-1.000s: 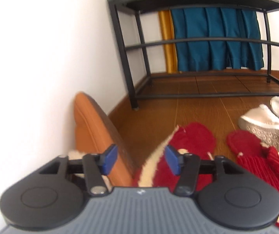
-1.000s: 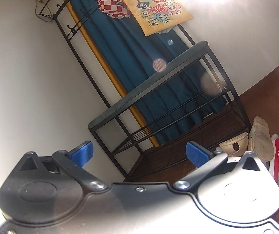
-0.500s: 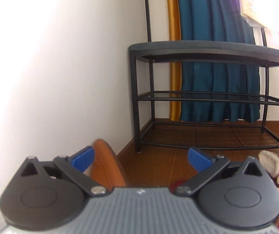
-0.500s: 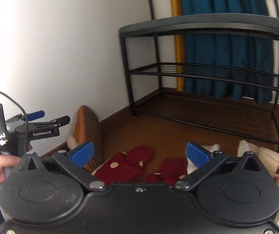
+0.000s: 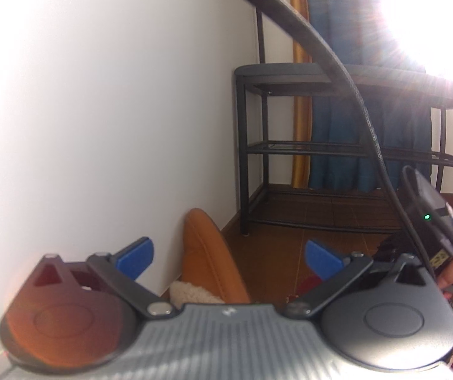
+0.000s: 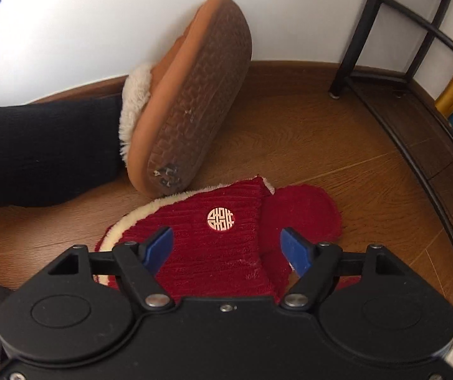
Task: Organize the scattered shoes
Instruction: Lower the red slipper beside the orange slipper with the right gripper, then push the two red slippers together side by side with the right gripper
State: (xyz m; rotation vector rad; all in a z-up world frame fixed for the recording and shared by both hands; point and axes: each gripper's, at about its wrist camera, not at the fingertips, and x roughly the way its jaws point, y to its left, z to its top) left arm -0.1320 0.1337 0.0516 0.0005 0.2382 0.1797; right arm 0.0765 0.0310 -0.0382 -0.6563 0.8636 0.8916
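Right gripper (image 6: pixel 226 247), jaws just narrowing but not pinching, hangs over the red corduroy slipper (image 6: pixel 213 237) on the floor overlapping its mate, so it might snag both, while the left gripper (image 5: pixel 226 255) gapes empty.

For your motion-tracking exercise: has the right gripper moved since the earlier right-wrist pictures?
Yes. The right gripper has swung down from the shoe rack towards the floor, now over the red slipper, jaws closing but not gripping.
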